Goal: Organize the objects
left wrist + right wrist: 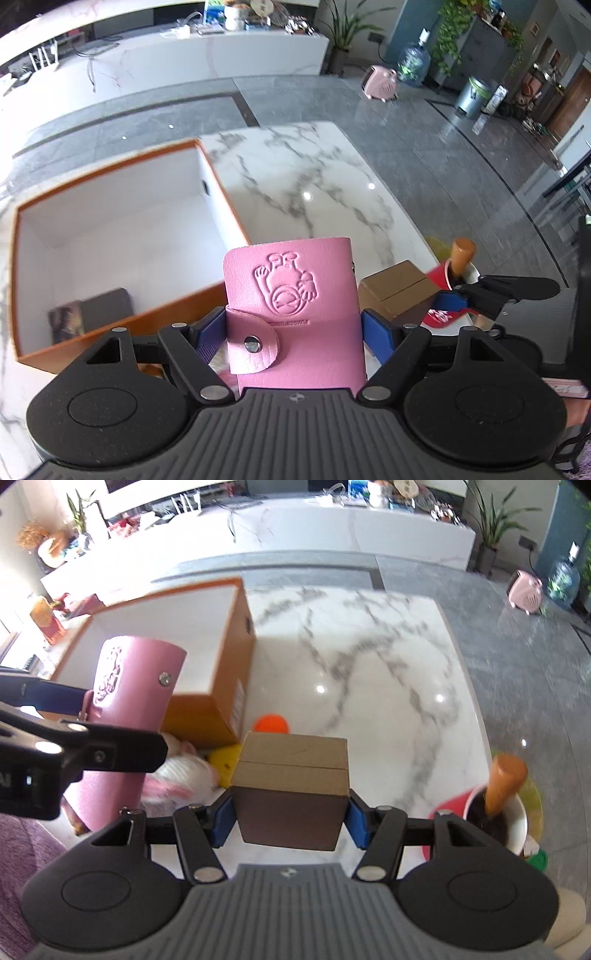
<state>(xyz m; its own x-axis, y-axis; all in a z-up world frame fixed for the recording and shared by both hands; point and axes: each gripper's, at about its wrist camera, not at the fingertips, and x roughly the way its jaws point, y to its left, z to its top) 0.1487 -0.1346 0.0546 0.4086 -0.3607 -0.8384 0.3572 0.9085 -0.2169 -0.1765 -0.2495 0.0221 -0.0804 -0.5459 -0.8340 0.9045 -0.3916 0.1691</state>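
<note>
Our left gripper [293, 332] was clamped on the pink card wallet [291, 314], its blue pads [376, 341] pressed against both sides, the snap strap facing the camera. In the left wrist view we held the wallet raised just beside the near right corner of the orange storage box [218, 229], which stood open on the marble table [314, 184]. Inside the box, a dark flat item [105, 308] lay at the near left corner. To the right of the box we saw the brown cardboard box [397, 291] and, beyond it, a red cup [443, 280] with a wooden handle [461, 258] standing in it.

In the right wrist view, our right gripper [290, 819] gripped the brown cardboard box [291, 786] between its blue pads [356, 821], lifted off the table [369, 664] just right of the orange storage box [218, 686]. The wallet [122, 716] in the left gripper [85, 734] hung against the storage box's near side. An orange ball [270, 724], a yellow object [225, 762] and a white-and-pink soft thing [181, 775] lay at the storage box's near right corner. The red cup [452, 806] stood far right of it.
</note>
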